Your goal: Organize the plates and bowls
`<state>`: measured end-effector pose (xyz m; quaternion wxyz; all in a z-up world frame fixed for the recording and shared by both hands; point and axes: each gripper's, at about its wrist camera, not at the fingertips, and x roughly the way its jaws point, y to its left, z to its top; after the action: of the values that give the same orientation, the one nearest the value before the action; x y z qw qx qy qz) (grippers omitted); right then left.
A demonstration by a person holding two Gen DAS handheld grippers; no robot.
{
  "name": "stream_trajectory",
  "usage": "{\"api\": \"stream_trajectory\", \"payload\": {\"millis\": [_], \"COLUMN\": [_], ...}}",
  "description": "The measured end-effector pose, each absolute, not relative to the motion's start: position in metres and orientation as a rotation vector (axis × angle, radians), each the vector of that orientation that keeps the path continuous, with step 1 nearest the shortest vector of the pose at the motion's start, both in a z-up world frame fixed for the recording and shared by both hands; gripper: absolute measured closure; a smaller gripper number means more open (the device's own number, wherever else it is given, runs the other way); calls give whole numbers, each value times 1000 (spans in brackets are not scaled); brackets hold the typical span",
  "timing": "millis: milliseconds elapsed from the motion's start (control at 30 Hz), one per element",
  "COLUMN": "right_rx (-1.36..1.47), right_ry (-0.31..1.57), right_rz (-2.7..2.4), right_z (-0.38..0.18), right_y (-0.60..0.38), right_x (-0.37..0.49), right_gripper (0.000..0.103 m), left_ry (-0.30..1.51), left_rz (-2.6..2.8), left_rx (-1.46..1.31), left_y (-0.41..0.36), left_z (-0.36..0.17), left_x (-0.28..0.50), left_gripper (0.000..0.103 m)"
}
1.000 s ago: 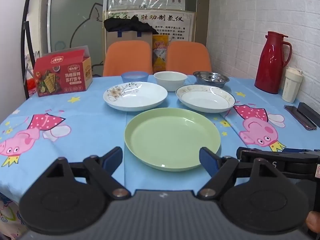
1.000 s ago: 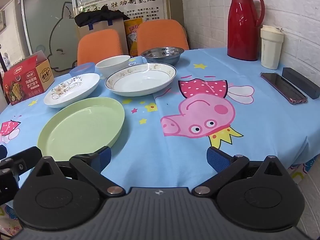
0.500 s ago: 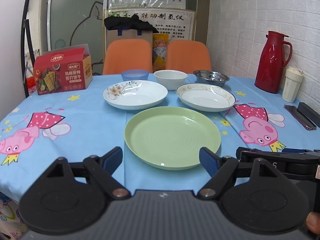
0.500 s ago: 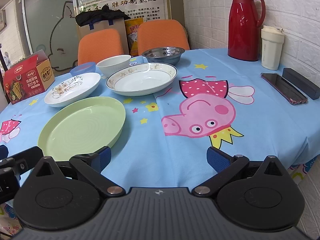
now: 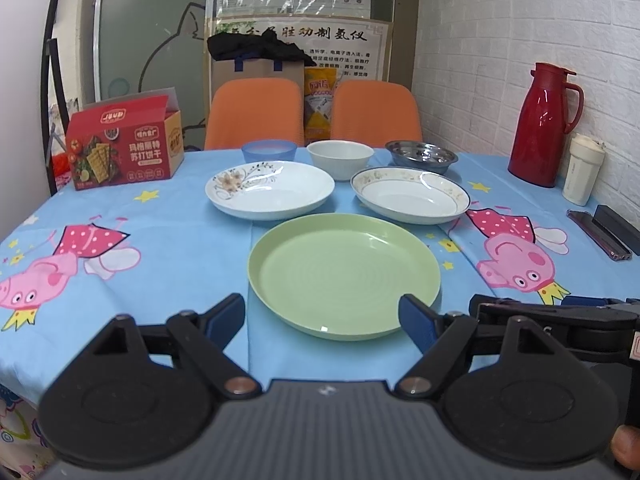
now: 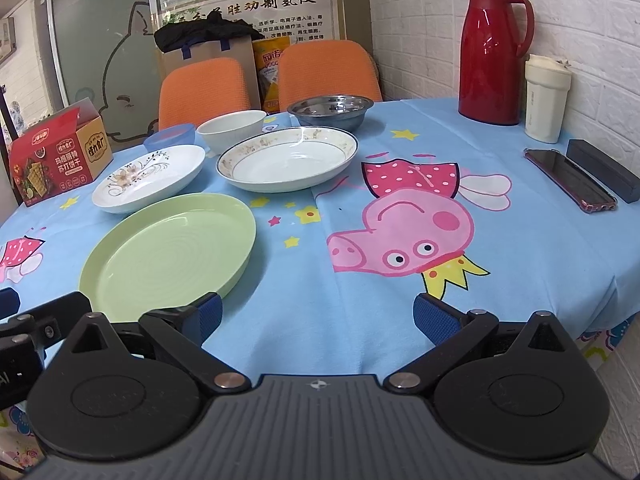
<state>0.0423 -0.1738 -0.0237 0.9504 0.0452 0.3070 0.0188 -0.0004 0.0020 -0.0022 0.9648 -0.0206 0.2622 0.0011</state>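
Note:
A green plate (image 5: 344,276) (image 6: 168,248) lies nearest on the table. Behind it are a white flower-pattern plate (image 5: 270,194) (image 6: 150,178) and a gold-rimmed white plate (image 5: 410,196) (image 6: 288,158). Further back stand a blue bowl (image 5: 269,151) (image 6: 170,136), a white bowl (image 5: 340,158) (image 6: 232,128) and a steel bowl (image 5: 421,156) (image 6: 330,110). My left gripper (image 5: 322,316) is open and empty at the green plate's near rim. My right gripper (image 6: 316,312) is open and empty over the tablecloth, right of the green plate.
A red cracker box (image 5: 124,144) stands at the back left. A red thermos (image 6: 490,52), a white cup (image 6: 546,98), a phone (image 6: 570,178) and a black case (image 6: 604,168) are on the right by the brick wall. Two orange chairs (image 5: 256,112) stand behind the table.
Both views have risen very slightly. The plates and bowls have not moved and both grippers stay open.

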Motion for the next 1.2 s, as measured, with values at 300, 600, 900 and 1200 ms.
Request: {"api": "stream_trajectory", "payload": {"millis": [300,600,900,1200], "right_rx": [85,79,74,72], "right_ry": [623,621,621,621], "right_rz": [44,48,51,53], "right_z": [-23,-21,-21,-21], "right_y": [-170,-169,-167,-164], "right_x": [42,42,42,42], "right_gripper": [0,0,0,0], "left_ry": [529,525,532,520], "left_rz": [1,-3,-7,-25], "left_rx": [-46,-59,-79,-72], "left_y": [3,4,8,7], "left_z": [-1,3,1,2], "left_x": [-1,1,2,0], "left_gripper": [22,22,22,22]}}
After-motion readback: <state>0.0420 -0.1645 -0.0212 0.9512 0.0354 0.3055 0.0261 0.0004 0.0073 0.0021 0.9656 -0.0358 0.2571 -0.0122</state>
